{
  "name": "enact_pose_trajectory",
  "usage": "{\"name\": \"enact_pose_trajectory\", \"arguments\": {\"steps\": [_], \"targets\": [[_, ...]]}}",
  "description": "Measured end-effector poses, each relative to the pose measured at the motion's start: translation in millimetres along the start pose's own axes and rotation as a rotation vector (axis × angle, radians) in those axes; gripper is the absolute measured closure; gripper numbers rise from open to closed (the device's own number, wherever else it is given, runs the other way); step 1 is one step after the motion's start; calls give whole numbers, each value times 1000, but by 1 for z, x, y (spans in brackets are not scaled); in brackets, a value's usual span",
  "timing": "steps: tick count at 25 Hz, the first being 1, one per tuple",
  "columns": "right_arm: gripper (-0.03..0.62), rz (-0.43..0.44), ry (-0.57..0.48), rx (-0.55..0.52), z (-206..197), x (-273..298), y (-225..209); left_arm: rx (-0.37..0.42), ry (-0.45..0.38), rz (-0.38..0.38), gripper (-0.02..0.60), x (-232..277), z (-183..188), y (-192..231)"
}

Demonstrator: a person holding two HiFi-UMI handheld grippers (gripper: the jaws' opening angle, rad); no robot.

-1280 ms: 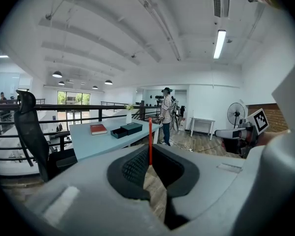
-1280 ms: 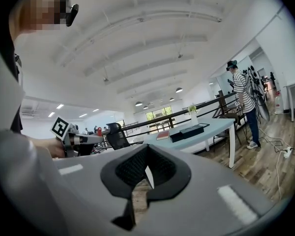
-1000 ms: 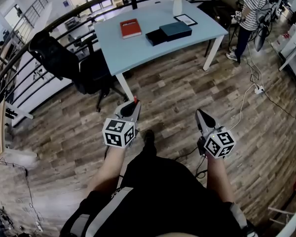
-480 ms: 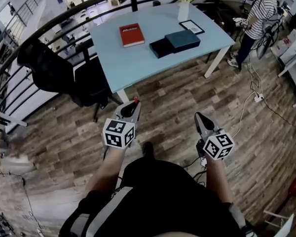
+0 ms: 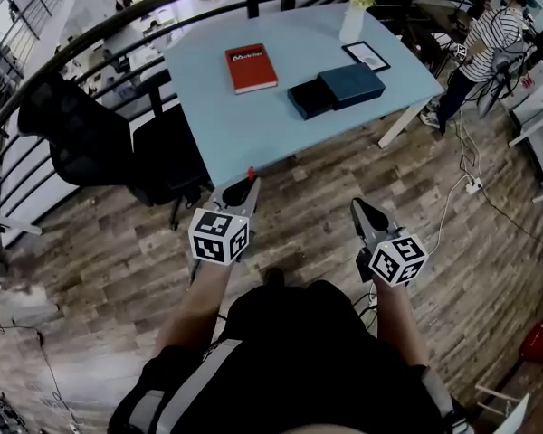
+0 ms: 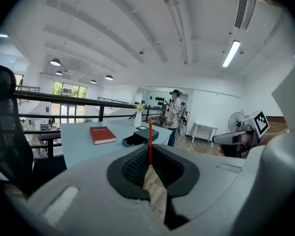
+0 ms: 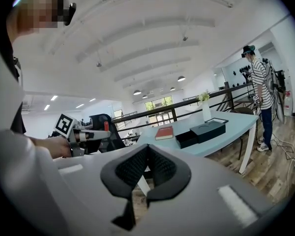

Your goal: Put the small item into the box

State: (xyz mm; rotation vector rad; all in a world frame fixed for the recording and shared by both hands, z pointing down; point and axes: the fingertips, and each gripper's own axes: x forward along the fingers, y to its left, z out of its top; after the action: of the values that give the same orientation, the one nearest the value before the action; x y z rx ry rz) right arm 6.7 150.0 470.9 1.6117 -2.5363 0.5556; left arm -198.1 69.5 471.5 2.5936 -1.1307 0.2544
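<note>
Head view: open box (image 5: 309, 99) on table (image 5: 226, 120)

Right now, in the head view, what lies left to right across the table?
Red book → black box → teal box. Vase and picture frame overlap the teal box's span, so omitted.

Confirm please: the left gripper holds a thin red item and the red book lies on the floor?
No: the head view shows the red book on the table, not the floor. The left gripper does hold the thin red item.
</note>
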Motion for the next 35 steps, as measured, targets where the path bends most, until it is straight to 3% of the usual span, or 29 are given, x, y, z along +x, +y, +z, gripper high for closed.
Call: {"name": "enact_pose_trajectory", "arguments": {"steps": [7,14,21,29,35], "targets": [[593,9,13,-5,12,33,-5,4,-1,-7,560,20,14,25],[592,17,1,29,22,78,-44,0,22,-6,560,73,20,45],[593,41,16,59,38,129,-110,0,49,16,560,149,36,64],[593,88,5,91,85,188,-194,9,79,58,560,237,76,77],[592,140,25,95,100,220,-235,10,76,99,560,285,98,84]]}}
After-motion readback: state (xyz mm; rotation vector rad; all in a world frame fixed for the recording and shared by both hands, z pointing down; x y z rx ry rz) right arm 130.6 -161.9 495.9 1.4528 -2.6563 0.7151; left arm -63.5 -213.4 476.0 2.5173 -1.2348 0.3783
